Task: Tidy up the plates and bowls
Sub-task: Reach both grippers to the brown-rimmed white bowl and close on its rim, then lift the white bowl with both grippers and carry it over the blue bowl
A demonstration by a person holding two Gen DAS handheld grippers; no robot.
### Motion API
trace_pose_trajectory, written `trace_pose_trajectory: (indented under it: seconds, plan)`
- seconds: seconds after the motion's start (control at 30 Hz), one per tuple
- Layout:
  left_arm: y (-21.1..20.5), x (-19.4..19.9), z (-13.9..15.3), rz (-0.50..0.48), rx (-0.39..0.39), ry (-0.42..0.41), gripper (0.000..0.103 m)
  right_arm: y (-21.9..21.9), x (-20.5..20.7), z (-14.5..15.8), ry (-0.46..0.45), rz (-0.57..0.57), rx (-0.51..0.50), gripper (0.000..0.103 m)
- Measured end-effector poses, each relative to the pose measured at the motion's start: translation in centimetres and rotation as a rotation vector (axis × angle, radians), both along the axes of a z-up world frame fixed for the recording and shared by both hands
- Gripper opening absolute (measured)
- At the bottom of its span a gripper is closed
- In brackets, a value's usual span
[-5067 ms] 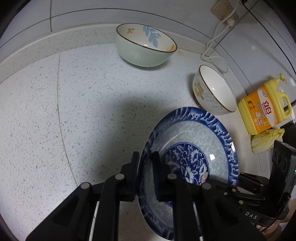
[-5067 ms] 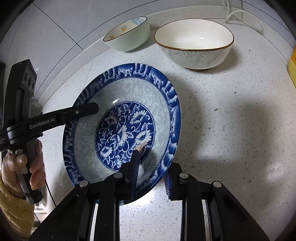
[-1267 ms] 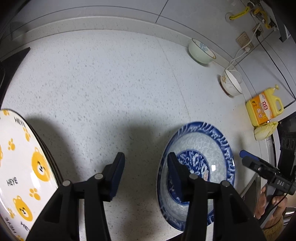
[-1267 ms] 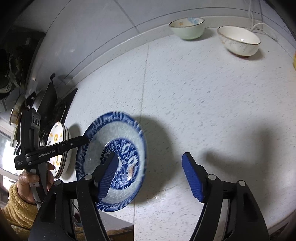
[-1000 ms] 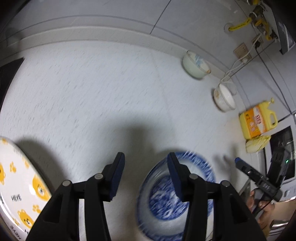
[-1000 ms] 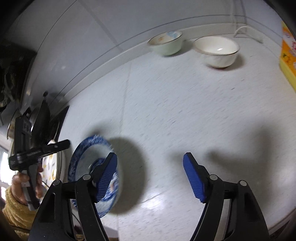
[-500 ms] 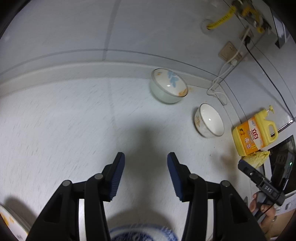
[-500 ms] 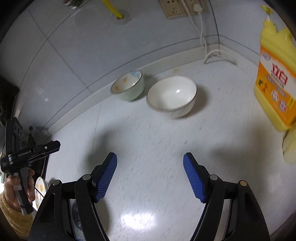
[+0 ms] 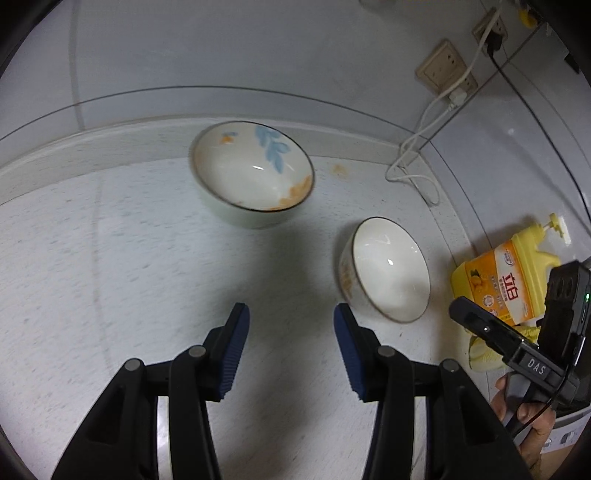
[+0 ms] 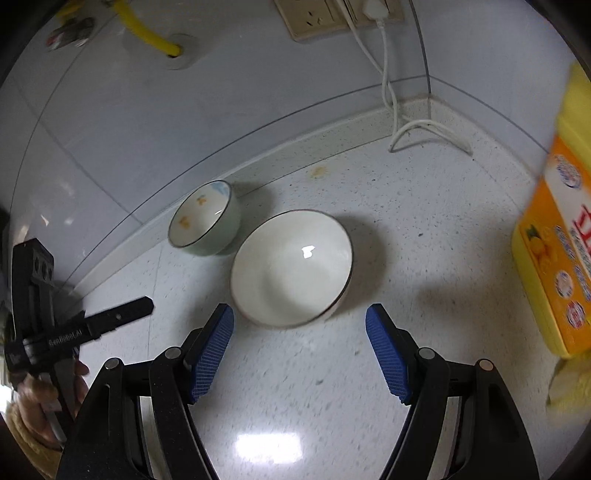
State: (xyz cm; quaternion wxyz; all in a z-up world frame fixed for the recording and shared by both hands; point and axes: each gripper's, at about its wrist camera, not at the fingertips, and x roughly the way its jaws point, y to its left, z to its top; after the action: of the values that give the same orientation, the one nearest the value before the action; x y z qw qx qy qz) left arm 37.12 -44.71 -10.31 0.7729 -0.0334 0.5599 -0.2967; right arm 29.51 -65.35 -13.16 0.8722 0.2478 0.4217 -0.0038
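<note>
A pale green bowl with blue leaf and orange print [image 9: 253, 181] stands near the back wall; it also shows in the right wrist view [image 10: 205, 225]. A white bowl with a dark rim [image 9: 388, 269] stands to its right, also in the right wrist view [image 10: 291, 267]. My left gripper [image 9: 291, 321] is open and empty, a short way in front of the green bowl. My right gripper [image 10: 299, 321] is open wide and empty, just in front of the white bowl. The plates are out of view.
A yellow detergent bottle [image 9: 506, 277] stands at the right, with a yellow sponge [image 9: 484, 350] beside it. A white cable [image 10: 417, 129] lies in the back corner under wall sockets [image 10: 314, 14]. The speckled counter [image 10: 424, 229] meets the wall behind the bowls.
Both grippers, open since letting go of the blue plate, have moved forward and right toward the two bowls. The blue plate and bear plate have dropped out of view.
</note>
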Motion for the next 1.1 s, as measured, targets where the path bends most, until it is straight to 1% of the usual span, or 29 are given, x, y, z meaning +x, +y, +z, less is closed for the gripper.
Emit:
trace_pose_trajectory:
  seconds: [0.2, 0.33, 0.4, 0.43, 0.5, 0.53, 0.6, 0.7, 0.77, 0.8, 0.83, 0.87, 0.9, 0.93, 1.0, 1.1]
  plan:
    - [-3.6, 0.6, -1.7, -0.023, -0.005, 0.034, 0.046, -1.8, 2.5, -1.6, 0.052, 0.006, 0.025, 0.069]
    - [-5.3, 1.1, -3.2, -0.016, -0.011, 0.081, 0.046, -2.5, 3.6, -2.6, 0.085, 0.019, 0.043, 0.069]
    - [-5.9, 1.4, -3.6, -0.012, -0.021, 0.081, 0.046, -2.7, 4.2, -3.2, 0.104, 0.033, 0.046, 0.068]
    - [-6.2, 1.6, -4.0, -0.006, -0.015, 0.082, 0.046, -2.7, 4.4, -3.4, 0.115, 0.033, 0.043, 0.065]
    - [-6.5, 2.1, -4.9, 0.001, -0.017, 0.099, 0.046, -2.9, 4.9, -4.0, 0.135, 0.043, 0.040, 0.047]
    - [-6.7, 2.4, -5.4, 0.004, -0.022, 0.114, 0.046, -3.1, 5.2, -4.3, 0.143, 0.046, 0.042, 0.043]
    - [-6.9, 2.9, -6.4, 0.012, -0.027, 0.140, 0.046, -3.1, 5.4, -4.6, 0.159, 0.050, 0.036, 0.028]
    - [-7.1, 3.3, -7.7, 0.017, -0.037, 0.160, 0.046, -3.1, 5.7, -4.8, 0.171, 0.063, 0.032, 0.024]
    - [-7.2, 3.5, -8.4, 0.015, -0.058, 0.184, 0.045, -3.1, 5.8, -4.9, 0.174, 0.072, 0.029, 0.020]
    - [-7.2, 3.6, -8.7, 0.016, -0.072, 0.193, 0.041, -3.1, 5.8, -4.9, 0.173, 0.084, 0.035, 0.017]
    - [-7.1, 3.6, -8.9, 0.017, -0.110, 0.211, 0.032, -3.0, 5.8, -4.9, 0.172, 0.093, 0.037, 0.016]
    - [-6.9, 3.7, -9.0, 0.021, -0.153, 0.238, 0.028, -2.9, 6.0, -4.9, 0.173, 0.102, 0.028, 0.016]
    - [-6.8, 3.7, -9.1, 0.025, -0.183, 0.260, 0.020, -2.8, 6.0, -4.8, 0.175, 0.105, 0.019, 0.016]
    - [-6.7, 3.7, -9.1, 0.028, -0.191, 0.270, 0.020, -2.8, 6.0, -4.8, 0.176, 0.104, 0.023, 0.016]
    - [-6.8, 3.4, -9.0, 0.018, -0.183, 0.265, 0.020, -3.0, 5.9, -4.9, 0.175, 0.098, 0.039, 0.016]
    - [-6.5, 2.7, -8.9, 0.013, -0.180, 0.268, 0.020, -2.7, 5.5, -4.8, 0.174, 0.090, 0.032, 0.015]
